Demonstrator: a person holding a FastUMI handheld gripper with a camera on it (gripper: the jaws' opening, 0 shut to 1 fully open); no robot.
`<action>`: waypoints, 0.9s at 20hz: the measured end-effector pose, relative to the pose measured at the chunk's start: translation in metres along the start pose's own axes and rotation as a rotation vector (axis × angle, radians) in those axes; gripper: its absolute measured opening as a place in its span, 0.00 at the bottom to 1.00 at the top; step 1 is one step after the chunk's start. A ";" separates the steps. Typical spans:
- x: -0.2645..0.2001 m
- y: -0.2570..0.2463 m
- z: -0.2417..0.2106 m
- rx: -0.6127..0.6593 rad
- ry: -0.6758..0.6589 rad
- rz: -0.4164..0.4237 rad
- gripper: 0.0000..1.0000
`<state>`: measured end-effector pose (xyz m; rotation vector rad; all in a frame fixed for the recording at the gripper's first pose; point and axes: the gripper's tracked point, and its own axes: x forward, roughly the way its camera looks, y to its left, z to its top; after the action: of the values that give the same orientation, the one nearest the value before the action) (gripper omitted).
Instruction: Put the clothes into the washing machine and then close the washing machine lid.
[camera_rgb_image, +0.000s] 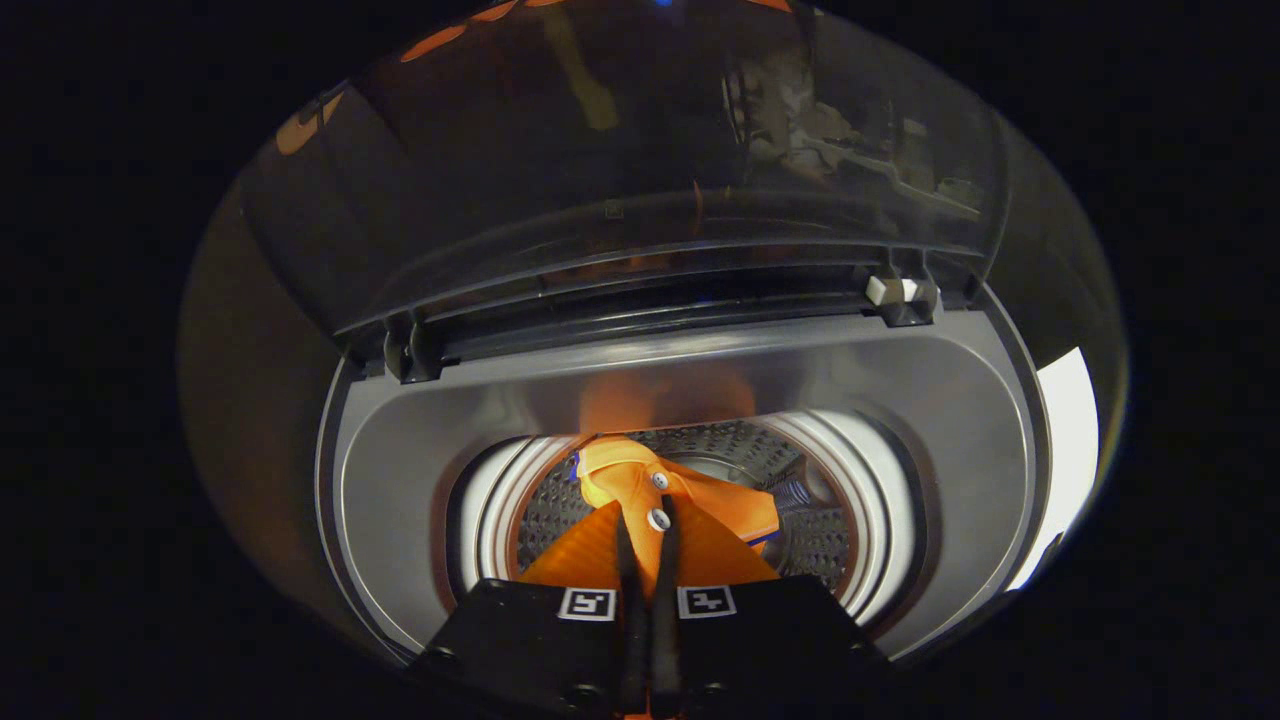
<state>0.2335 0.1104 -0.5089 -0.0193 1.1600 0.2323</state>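
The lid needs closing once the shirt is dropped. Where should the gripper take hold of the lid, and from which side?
With the gripper shut on the orange shirt, the lid stands raised, hinged behind the drum. Probably best: take its free upper edge from the front, far from the hinges, and pull forward and down.

The washing machine is carrying everything here, its grey top deck curving around a round opening. Inside that opening the perforated metal drum is sitting within a white ring, and an orange garment with blue trim and two small white buttons is hanging down into the drum. The tool is pinching that garment, its two dark fingers pressing nearly together on the cloth just above the opening. At the rear of the deck the tinted transparent lid is standing raised on its hinges.
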 end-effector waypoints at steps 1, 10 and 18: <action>0.000 0.000 0.000 0.001 0.003 0.000 0.10; -0.007 -0.011 -0.020 -0.024 0.039 -0.058 1.00; -0.019 -0.010 -0.023 -0.003 0.017 -0.055 0.99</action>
<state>0.2078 0.0945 -0.5019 -0.0561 1.1747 0.1861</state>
